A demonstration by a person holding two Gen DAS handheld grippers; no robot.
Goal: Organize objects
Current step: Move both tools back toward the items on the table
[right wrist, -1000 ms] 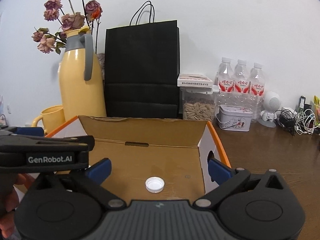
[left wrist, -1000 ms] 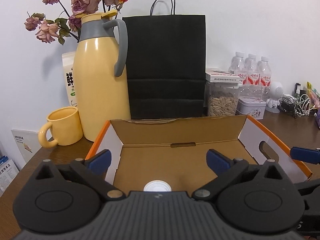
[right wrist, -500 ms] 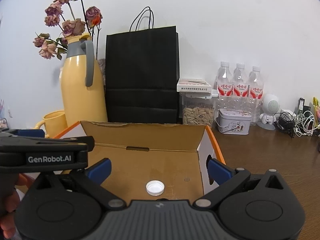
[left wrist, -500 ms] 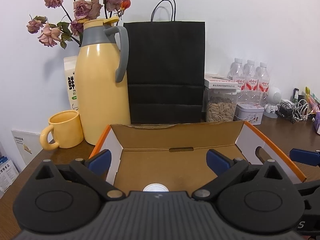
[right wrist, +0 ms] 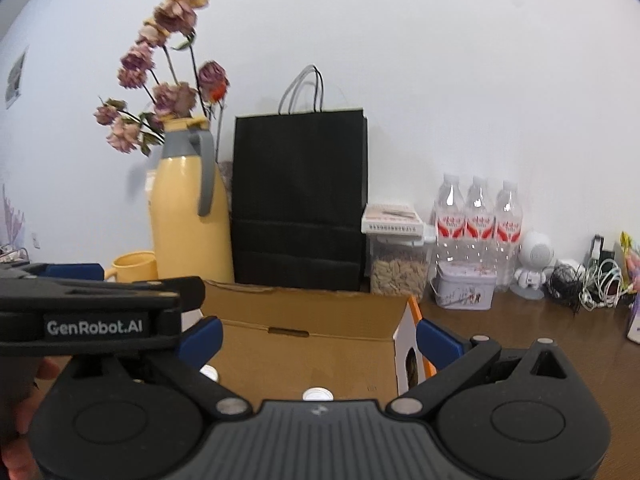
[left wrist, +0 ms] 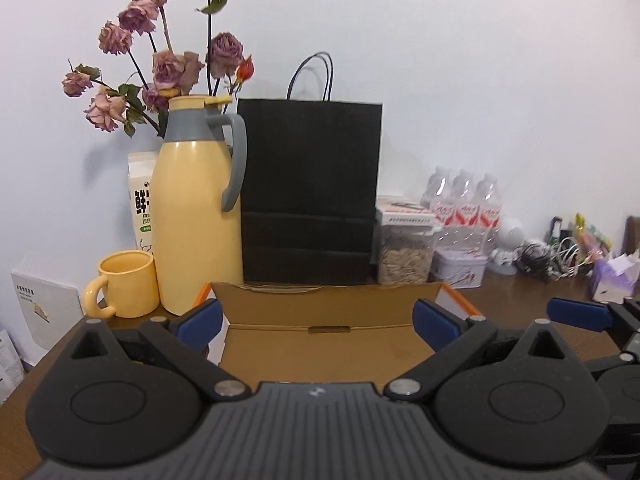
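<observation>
Both tongs (left wrist: 316, 318) (right wrist: 318, 336) hover level, spread wide, over the cardboard box (right wrist: 320, 344).

Home desk: thermos jug (left wrist: 192, 216), mug (left wrist: 128, 284), dried roses (left wrist: 160, 64).

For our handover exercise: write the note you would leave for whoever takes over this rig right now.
Left gripper: open, empty, above the open cardboard box with orange edges.
Right gripper: open, empty, over the same box.
Two small white bottle caps lie on the box floor.
Done: caps are in the box.
Left: unclear; the yellow mug and yellow thermos jug stand outside it.
</observation>
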